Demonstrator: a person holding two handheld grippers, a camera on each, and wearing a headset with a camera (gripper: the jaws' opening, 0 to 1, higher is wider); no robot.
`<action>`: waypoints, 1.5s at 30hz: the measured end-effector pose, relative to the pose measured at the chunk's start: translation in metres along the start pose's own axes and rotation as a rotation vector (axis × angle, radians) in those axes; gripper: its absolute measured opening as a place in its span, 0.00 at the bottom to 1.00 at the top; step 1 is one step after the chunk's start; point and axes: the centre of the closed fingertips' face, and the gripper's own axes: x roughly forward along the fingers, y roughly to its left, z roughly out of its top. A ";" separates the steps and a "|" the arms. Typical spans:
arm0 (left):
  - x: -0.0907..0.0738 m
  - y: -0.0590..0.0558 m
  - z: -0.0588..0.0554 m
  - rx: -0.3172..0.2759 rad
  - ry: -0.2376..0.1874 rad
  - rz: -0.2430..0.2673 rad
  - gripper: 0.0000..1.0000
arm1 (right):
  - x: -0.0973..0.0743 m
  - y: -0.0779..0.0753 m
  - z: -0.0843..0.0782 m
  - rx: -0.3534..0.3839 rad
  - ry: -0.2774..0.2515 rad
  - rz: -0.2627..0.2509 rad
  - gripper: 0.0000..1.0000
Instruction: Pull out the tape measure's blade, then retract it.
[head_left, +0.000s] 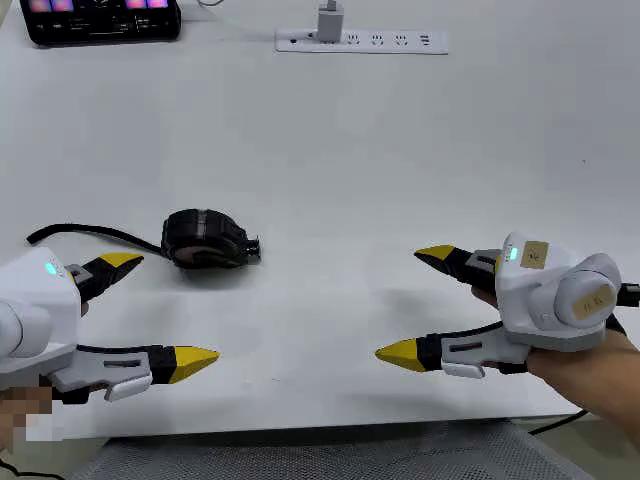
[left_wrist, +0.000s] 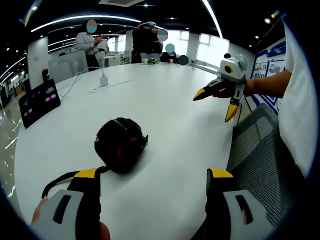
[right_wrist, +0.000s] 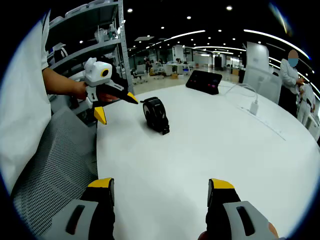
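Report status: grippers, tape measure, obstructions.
Left gripper open, empty; right gripper open, empty. Tape measure on table near left gripper, untouched, blade in. Power strip far back, not in the way.

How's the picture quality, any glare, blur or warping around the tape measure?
Head view: soft even light, tape measure sharp, faint shadow on the table. Left gripper view: fisheye curves the table edge; tape measure dark, little detail. Right gripper view: same curving, bright ceiling lights.

Black tape measure (head_left: 205, 239), blade retracted
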 end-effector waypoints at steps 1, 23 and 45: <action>0.000 0.000 0.000 -0.001 0.000 0.000 0.85 | 0.000 0.000 0.000 0.000 0.002 0.000 0.75; -0.002 0.003 0.001 -0.023 -0.011 0.006 0.84 | 0.000 -0.002 0.000 -0.004 0.000 -0.012 0.77; -0.002 0.026 0.006 -0.033 -0.015 0.023 0.85 | 0.010 -0.014 0.007 -0.005 0.012 -0.008 0.74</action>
